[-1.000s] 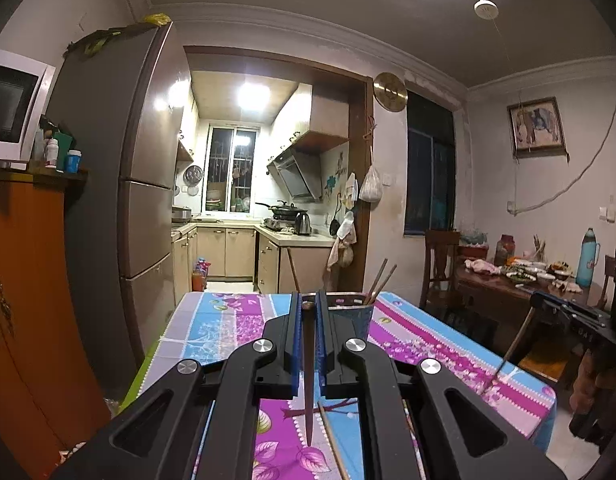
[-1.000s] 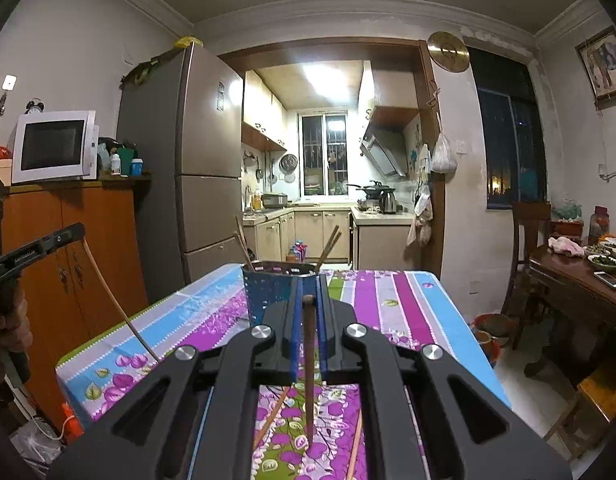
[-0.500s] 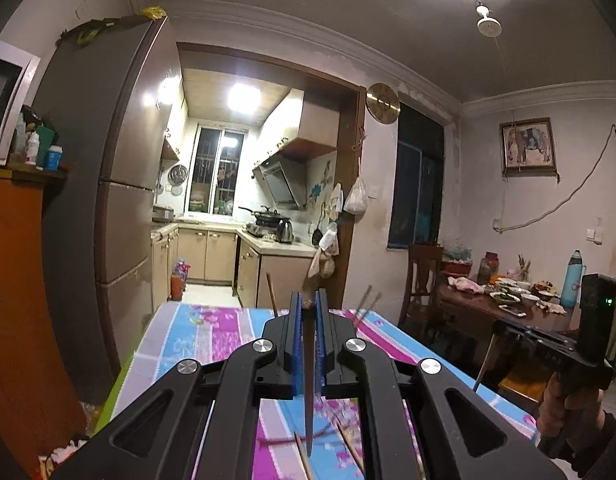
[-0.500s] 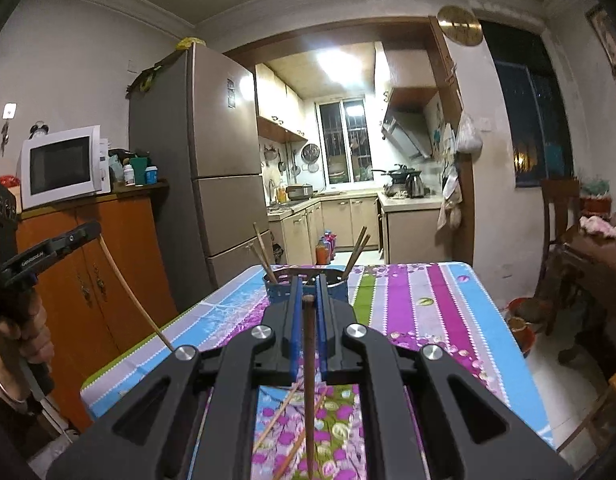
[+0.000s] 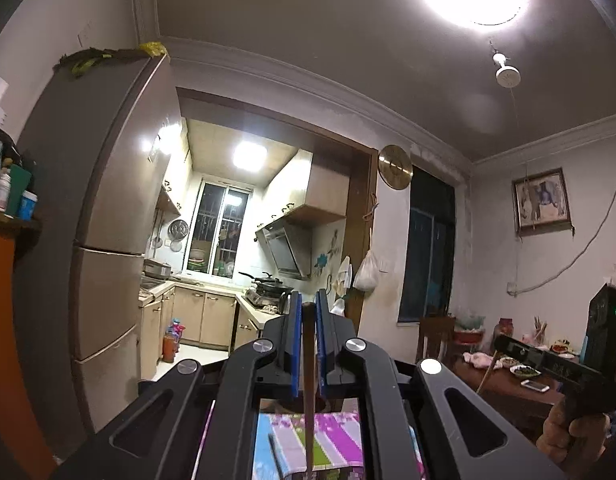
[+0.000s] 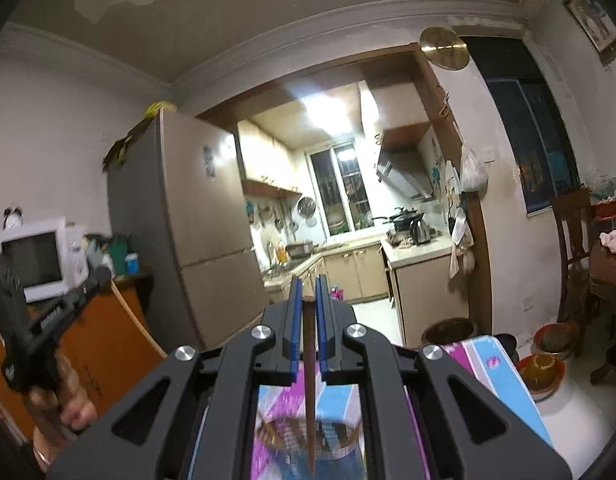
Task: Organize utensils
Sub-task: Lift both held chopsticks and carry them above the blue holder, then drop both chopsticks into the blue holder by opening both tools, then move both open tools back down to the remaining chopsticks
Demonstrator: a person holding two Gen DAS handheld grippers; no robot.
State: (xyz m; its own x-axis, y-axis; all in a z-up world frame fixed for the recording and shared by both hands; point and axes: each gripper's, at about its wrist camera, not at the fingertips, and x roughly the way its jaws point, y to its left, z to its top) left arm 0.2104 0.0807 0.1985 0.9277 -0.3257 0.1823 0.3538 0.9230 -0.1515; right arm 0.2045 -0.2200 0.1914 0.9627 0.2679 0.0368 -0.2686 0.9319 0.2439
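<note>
Two slim brown wooden chopsticks, each pinched between blue-padded black fingers: left gripper clamps one chopstick, right gripper clamps the other chopstick, both hanging low-centre over glossy striped purple tablecloth; steel fridge left, lit kitchen beyond

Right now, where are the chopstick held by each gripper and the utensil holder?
Left chopstick (image 5: 308, 364), left wrist view, mid-shaft between the jaws.
Right chopstick (image 6: 310, 376), right wrist view, mid-shaft below the jaws.
Utensil holder (image 6: 278, 432), right wrist view, blurred left rim.
</note>
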